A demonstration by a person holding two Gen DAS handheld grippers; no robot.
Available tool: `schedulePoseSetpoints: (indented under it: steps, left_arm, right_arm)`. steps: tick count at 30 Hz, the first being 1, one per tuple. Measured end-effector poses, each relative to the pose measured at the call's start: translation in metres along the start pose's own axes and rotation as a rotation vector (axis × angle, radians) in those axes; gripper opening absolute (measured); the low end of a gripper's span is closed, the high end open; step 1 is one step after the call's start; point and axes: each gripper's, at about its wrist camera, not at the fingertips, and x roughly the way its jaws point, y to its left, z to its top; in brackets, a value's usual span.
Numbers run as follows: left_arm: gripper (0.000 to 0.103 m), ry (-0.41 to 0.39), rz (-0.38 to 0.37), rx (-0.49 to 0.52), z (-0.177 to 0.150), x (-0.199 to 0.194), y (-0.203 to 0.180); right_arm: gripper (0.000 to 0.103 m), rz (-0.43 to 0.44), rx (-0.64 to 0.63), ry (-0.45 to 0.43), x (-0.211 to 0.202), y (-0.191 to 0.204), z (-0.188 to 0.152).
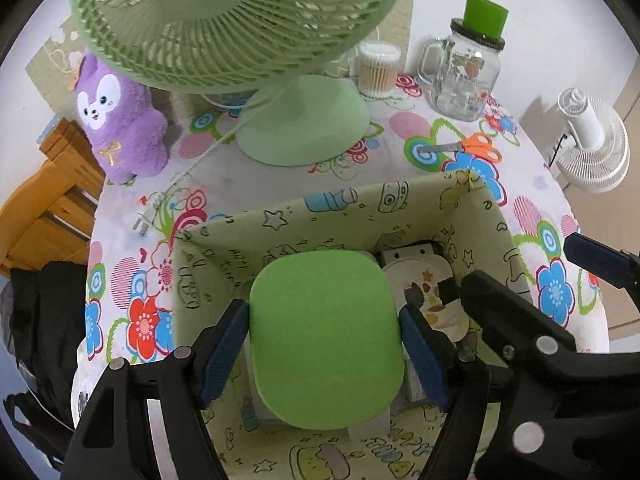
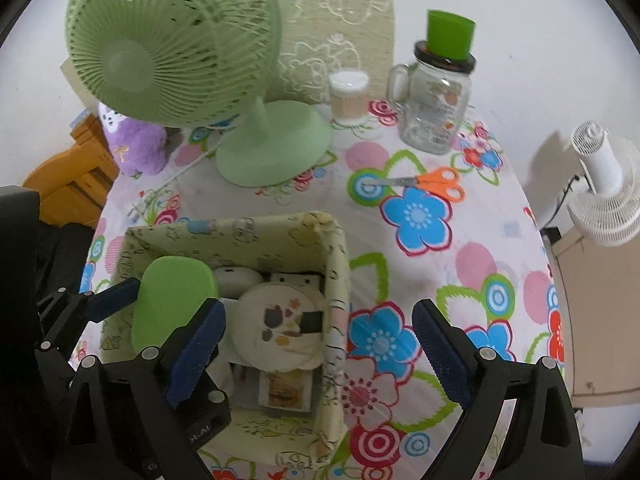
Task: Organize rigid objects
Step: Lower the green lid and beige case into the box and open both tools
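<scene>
Both grippers are being seen at work over a fabric storage box. From the left wrist view, the left gripper [image 1: 324, 350] is being held clamped on a green flat pad [image 1: 325, 338], its blue pads pressed to the pad's left and right edges. That pad is being kept above the near half of the fabric box [image 1: 340, 208], tilted, with its long axis running near to far. Deeper in the box, to the right, a round painted disc [image 1: 430, 288] is lying on other small items.

From the right wrist view, the right gripper [image 2: 316, 354] is standing wide apart with nothing between its jaws, straddling the box's right wall. Orange-handled scissors [image 2: 434, 184] are lying loose on the flowered tablecloth [image 2: 460, 264], farther off and slightly right of this gripper, blades pointing left. The free right hand is judged nearer to them, so the reach would go forward, across the handles.
</scene>
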Motion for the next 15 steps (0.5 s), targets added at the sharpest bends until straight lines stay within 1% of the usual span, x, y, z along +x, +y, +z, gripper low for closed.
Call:
schedulePoseSetpoints:
  steps: [4, 15]
  left_arm:
    - [0.078, 0.014, -0.001, 0.010, 0.001, 0.008, -0.003]
    - [0.077, 0.018, 0.023, 0.031, 0.009, 0.019, -0.009]
  right_arm:
    - [0.096, -0.009, 0.011, 0.014, 0.007, -0.005, -0.001]
    - [0.096, -0.015, 0.033, 0.032, 0.018, -0.011, 0.003]
